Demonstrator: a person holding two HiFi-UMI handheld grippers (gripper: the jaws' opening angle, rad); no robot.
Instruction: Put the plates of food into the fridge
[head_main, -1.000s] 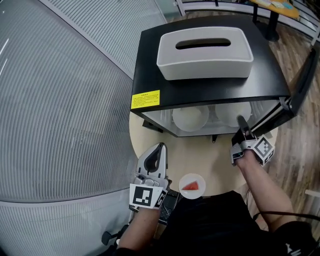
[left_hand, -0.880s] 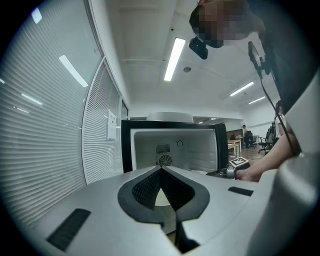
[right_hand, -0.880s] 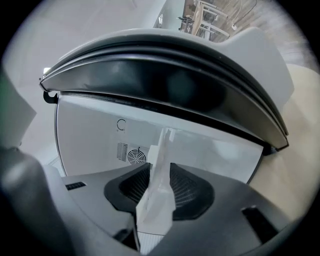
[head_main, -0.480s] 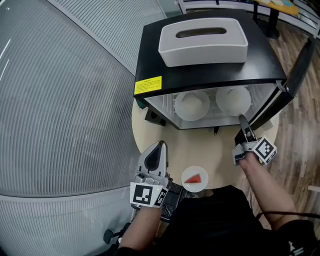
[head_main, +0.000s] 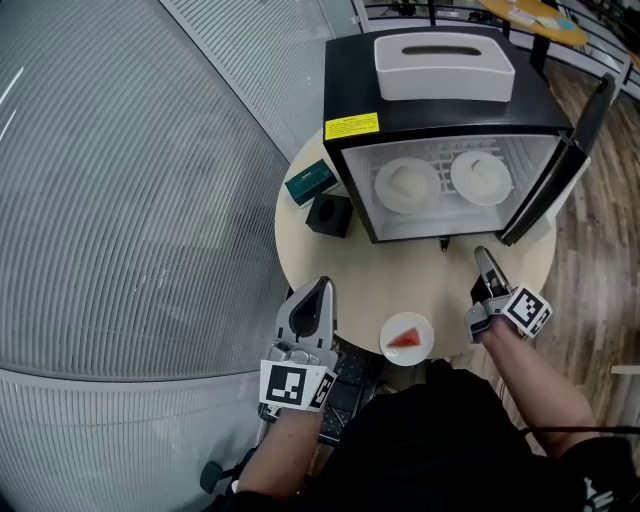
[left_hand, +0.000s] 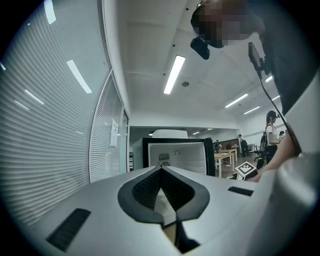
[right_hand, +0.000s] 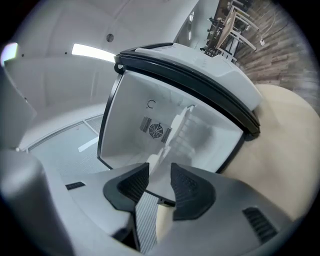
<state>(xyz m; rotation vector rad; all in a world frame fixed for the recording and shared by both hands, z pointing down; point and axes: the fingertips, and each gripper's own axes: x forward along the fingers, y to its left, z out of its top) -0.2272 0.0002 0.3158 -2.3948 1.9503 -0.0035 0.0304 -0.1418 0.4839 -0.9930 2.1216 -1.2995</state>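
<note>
— How many plates?
— Three: two inside the one fridge (head_main: 440, 110), a left plate (head_main: 383, 186) and a right plate (head_main: 459, 178), and a third plate (head_main: 389, 329) at the tabletop's (head_main: 420, 282) near edge.
— Boxes?
— Three as well: a green box (head_main: 311, 182) and a black box (head_main: 330, 214) by the tabletop's left edge, one white box (head_main: 444, 65) atop the fridge.

Just right of your left gripper (head_main: 320, 287): white plate (head_main: 421, 325), red slice (head_main: 404, 340). Ahead of your right gripper (head_main: 481, 254): black fridge (head_main: 440, 110), yellow label (head_main: 351, 126), white inside. Beneath both: beige tabletop (head_main: 400, 275).
</note>
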